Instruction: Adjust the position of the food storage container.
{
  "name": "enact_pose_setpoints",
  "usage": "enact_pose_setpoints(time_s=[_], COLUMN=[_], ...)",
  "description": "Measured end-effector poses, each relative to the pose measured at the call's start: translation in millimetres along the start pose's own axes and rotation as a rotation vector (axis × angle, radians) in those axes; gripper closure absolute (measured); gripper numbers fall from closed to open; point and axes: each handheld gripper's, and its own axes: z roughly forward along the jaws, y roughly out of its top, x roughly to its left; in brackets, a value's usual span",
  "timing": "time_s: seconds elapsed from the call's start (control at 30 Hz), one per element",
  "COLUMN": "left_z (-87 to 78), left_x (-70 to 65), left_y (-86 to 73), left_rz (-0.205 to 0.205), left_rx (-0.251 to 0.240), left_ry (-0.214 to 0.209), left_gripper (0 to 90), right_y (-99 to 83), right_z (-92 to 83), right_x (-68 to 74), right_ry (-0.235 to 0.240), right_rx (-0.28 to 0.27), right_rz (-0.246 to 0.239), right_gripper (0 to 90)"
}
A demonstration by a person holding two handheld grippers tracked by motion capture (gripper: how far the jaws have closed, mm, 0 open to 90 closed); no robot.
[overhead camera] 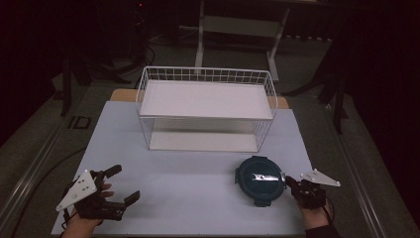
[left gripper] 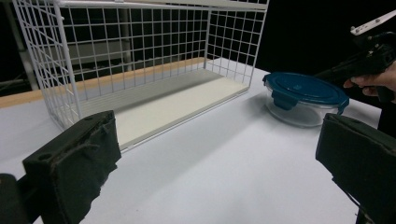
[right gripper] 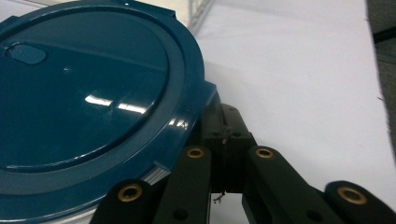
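My left gripper sits near the front-left corner of the tabletop, jaws spread wide with nothing between them; I read it as parked, kept out of the lane until it's needed. Behind the middle of the tabletop, toward the far edge, stands the white wire rack, open face toward me, upper shelf and bottom board both bare, so it looks like the likely drop-off, though that's my guess. Right of centre near the front edge is the round container with the dark teal lid, flat on the tabletop, clear glass body visible under the lid in the left gripper view. My right gripper is at the container's right side, touching it: in the right gripper view the jaws are closed together right at the lid's side latch tab. I can't tell for sure whether the tab is actually pinched or the tips just butt against it. Gripping at the tab makes sense: the lid is too wide for the jaws to span.
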Motion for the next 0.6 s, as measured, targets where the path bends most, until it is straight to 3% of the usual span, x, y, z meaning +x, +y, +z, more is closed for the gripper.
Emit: enact_pose_setpoints(time_s=[0.47, 0.6], left_z=[2.3, 1.9], left_x=[-1.7, -1.6], left_y=[-1.2, -1.1], left_rz=[0.012, 0.016], left_rx=[0.02, 0.021], left_ry=[-0.009, -0.01], left_gripper=[0.0, 0.0], right_y=[18.7, 25.6], right_z=[21.2, 29.4], right_x=[28.5, 42.5], right_ry=[0.083, 0.101], right_rx=[0.012, 0.012], right_rz=[-0.026, -0.049], right_gripper=[90.0, 90.0])
